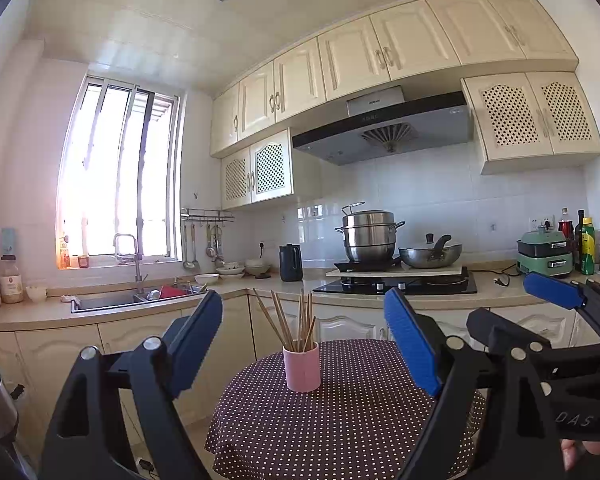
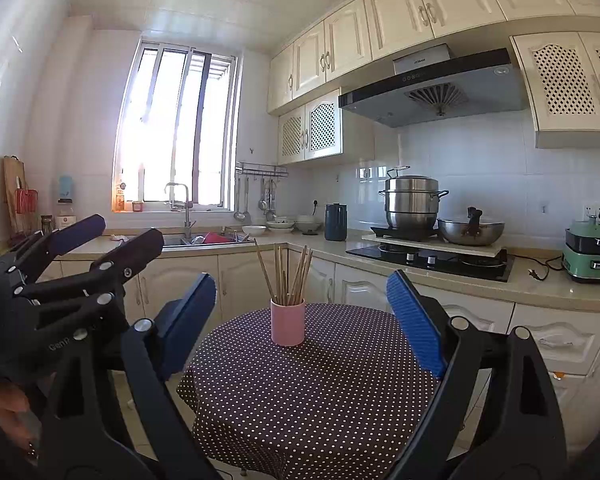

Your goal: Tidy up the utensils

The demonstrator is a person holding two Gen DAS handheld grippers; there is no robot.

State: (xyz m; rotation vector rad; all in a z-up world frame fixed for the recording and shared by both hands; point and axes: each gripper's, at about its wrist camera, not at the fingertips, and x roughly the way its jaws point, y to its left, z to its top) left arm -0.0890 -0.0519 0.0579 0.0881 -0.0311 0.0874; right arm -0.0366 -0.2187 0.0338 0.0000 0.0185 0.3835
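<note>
A pink cup (image 1: 302, 367) (image 2: 287, 322) stands upright on a round table with a brown polka-dot cloth (image 1: 340, 420) (image 2: 308, 392). Several wooden chopsticks (image 1: 296, 322) (image 2: 288, 274) fan out of the cup. My left gripper (image 1: 304, 320) is held level in front of the table, jaws wide apart and empty, the cup seen between its blue pads. My right gripper (image 2: 302, 300) is likewise open and empty, short of the cup. Each gripper shows in the other's view: the right gripper (image 1: 512, 312) beside the left, the left gripper (image 2: 112, 236) beside the right.
Behind the table runs an L-shaped counter with a sink (image 1: 116, 300) holding dishes, bowls (image 1: 230, 270), a dark kettle (image 1: 291, 263), a stove with a steel pot (image 1: 370, 238) and a wok (image 1: 430, 255), a green appliance (image 1: 544, 252) and bottles (image 1: 588, 246). Ladles hang on a wall rack (image 1: 206, 216).
</note>
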